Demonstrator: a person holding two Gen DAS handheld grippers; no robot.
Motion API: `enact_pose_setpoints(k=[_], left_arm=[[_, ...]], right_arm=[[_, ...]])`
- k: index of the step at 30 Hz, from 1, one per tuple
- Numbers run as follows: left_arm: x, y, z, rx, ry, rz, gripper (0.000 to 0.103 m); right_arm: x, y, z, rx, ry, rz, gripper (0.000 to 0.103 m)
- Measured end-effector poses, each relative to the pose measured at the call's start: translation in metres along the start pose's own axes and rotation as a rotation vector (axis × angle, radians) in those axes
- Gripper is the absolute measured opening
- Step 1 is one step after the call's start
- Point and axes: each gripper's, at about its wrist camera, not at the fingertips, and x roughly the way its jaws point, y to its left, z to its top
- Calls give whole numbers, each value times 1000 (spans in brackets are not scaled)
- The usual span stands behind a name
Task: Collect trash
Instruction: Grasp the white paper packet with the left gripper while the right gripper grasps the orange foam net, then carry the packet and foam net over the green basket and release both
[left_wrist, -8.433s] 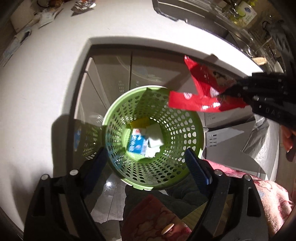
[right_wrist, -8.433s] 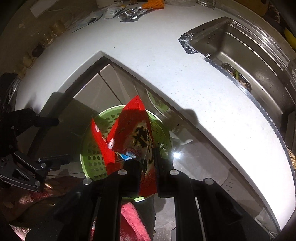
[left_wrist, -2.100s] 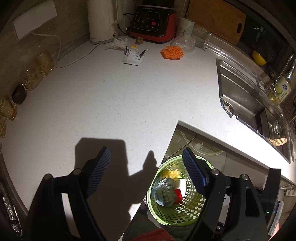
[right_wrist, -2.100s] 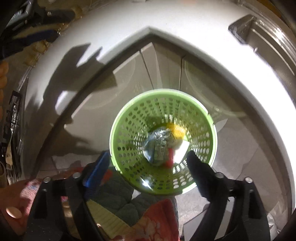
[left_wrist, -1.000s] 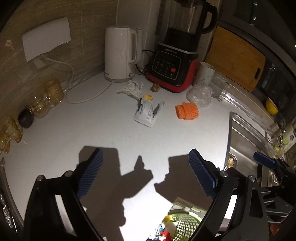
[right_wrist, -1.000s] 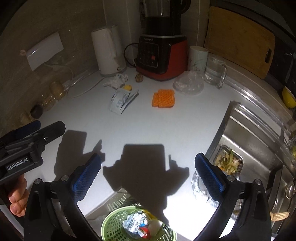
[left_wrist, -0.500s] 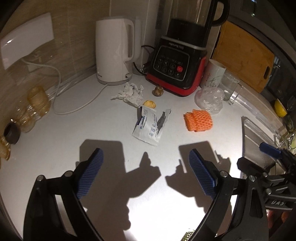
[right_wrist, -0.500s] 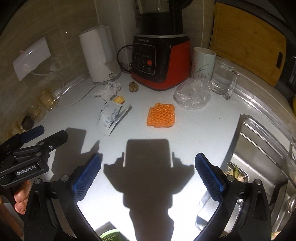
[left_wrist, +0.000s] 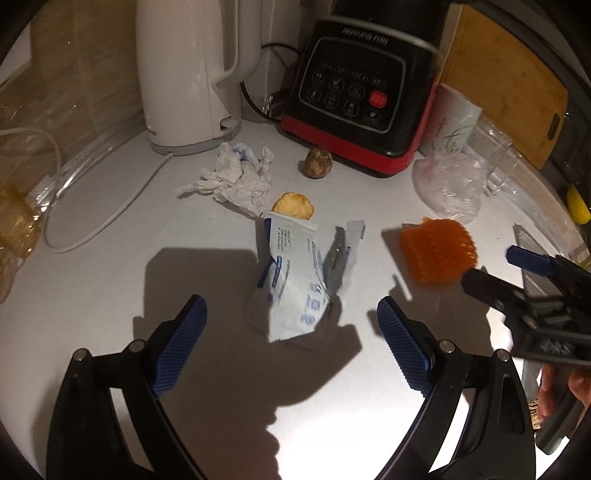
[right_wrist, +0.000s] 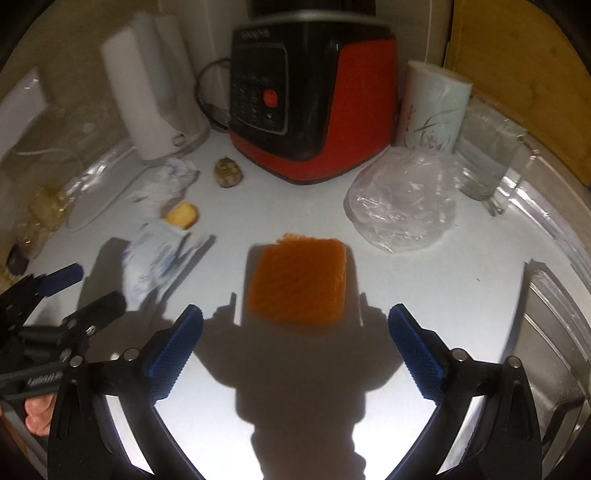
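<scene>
My left gripper (left_wrist: 291, 332) is open and empty, just short of a white and blue torn packet (left_wrist: 295, 277) lying on the white counter. My right gripper (right_wrist: 295, 339) is open and empty, just short of an orange foam fruit net (right_wrist: 299, 280). The net also shows in the left wrist view (left_wrist: 437, 254), with the right gripper (left_wrist: 498, 273) beside it. The packet shows in the right wrist view (right_wrist: 151, 258), near the left gripper (right_wrist: 88, 291). A crumpled tissue (left_wrist: 232, 177), a yellow peel scrap (left_wrist: 293, 203), a brown lump (left_wrist: 318, 167) and a clear plastic bag (right_wrist: 402, 199) also lie there.
A white kettle (left_wrist: 188, 74) and a red and black blender base (right_wrist: 306, 96) stand at the back. A patterned cup (right_wrist: 432, 107), a glass jug (right_wrist: 487, 158) and a wooden board (left_wrist: 506, 81) are at the right. The sink edge (right_wrist: 554, 295) is far right.
Both grippers have moved forward and down toward the counter's back. The packet and the orange net are now much closer. The green basket has left both views.
</scene>
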Motion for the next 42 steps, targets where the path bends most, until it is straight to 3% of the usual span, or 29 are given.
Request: enact_pose_setpoints(k=[3,5,6,7,8,10,12,14,16,17,19,21,24,32,42], left_arm=[[15,3,6,-12,29,-7,89],[22,3,8,-6,40,-1,89],[26,2,8,3,48,4,89],[30,2,9,8,52,7,89],[33,2,10,12,57,11,89],[39,2,11,16,67,13,89],[46,2,14,8,75,9,89],[52,3,17,1,82,3,84],[59,3,20,-15,101,-14,69],[60,3,21,-22,98,-8,67],[60,1,23,-21,94,-4,45],[60,0,23,-20,95,-3,32],[58,-2,20,-25,100,5,20],[23,-11,3,2,34,36,15],[-79,-37,-58,42,-28,-30,15]], right_arm=[[27,-1,9,6,53,-18,85],[40,-1,12,8,78,-20,74],[45,-1,12,6,91,-24,63],[48,-1,12,5,96,-33,61],[47,-2,12,10,88,-34,56],[40,-5,10,26,75,-31,34],[31,-6,7,30,69,-23,29],[17,-10,3,33,59,-19,27],[4,-15,-3,38,49,-14,26],[-3,-18,-7,44,45,-10,26],[-15,-23,-14,58,36,-2,26],[-25,-27,-20,74,29,4,26],[-41,-30,-31,95,17,19,26],[-65,-21,-53,114,-2,50,26],[-127,3,-119,116,-24,80,27]])
